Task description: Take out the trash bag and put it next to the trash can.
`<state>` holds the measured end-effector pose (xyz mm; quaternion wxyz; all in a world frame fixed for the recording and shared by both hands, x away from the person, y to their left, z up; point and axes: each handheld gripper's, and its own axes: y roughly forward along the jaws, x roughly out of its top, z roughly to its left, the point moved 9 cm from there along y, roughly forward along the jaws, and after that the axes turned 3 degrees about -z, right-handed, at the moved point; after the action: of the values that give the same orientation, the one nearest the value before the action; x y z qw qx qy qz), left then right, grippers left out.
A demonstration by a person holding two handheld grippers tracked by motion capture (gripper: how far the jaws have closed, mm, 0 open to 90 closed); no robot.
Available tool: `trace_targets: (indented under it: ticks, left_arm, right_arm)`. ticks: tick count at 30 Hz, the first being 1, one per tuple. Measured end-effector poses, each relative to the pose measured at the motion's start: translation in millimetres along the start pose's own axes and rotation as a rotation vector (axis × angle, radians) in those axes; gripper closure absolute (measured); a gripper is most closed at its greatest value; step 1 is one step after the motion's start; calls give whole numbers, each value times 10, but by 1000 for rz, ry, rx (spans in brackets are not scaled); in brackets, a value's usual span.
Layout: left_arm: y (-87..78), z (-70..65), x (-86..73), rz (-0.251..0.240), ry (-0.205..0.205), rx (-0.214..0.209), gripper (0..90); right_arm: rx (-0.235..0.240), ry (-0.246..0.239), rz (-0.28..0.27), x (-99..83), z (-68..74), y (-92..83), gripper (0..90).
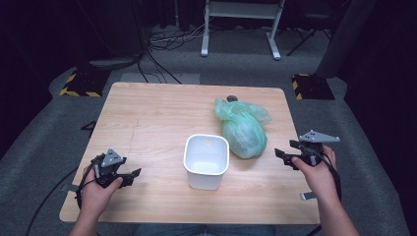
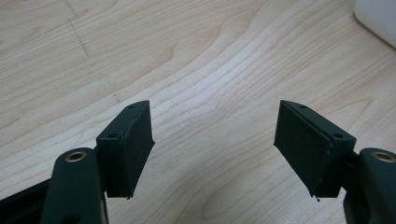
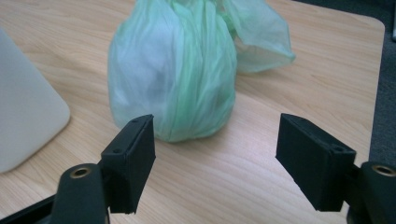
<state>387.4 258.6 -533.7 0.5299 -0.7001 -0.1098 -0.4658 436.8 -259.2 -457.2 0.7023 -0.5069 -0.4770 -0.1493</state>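
One green bag (image 1: 244, 132) and one white bin (image 1: 206, 160) stand mid-bench (image 1: 147, 118), touching; a dark disc (image 1: 232, 99) lies behind. Left tongs (image 1: 132, 175) and right tongs (image 1: 281, 158) gape empty.

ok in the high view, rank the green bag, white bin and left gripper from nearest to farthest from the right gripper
1. Green bag: nearest, just to the left of the right gripper and slightly farther back on the table.
2. White bin: next, at the table's middle, left of the bag.
3. Left gripper: farthest, across the table near its front left corner.
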Motion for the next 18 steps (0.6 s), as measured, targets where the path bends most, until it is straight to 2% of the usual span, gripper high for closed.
trace_targets:
  ticks: [8, 18]
  left_arm:
    - [-9, 27, -55, 18, 3, -5, 259]
    - [14, 50, -98, 38, 12, -1, 246]
  right_arm:
    - [-11, 12, 26, -274, -82, 14, 260]
    - [-23, 24, 64, -580, -119, 97, 242]
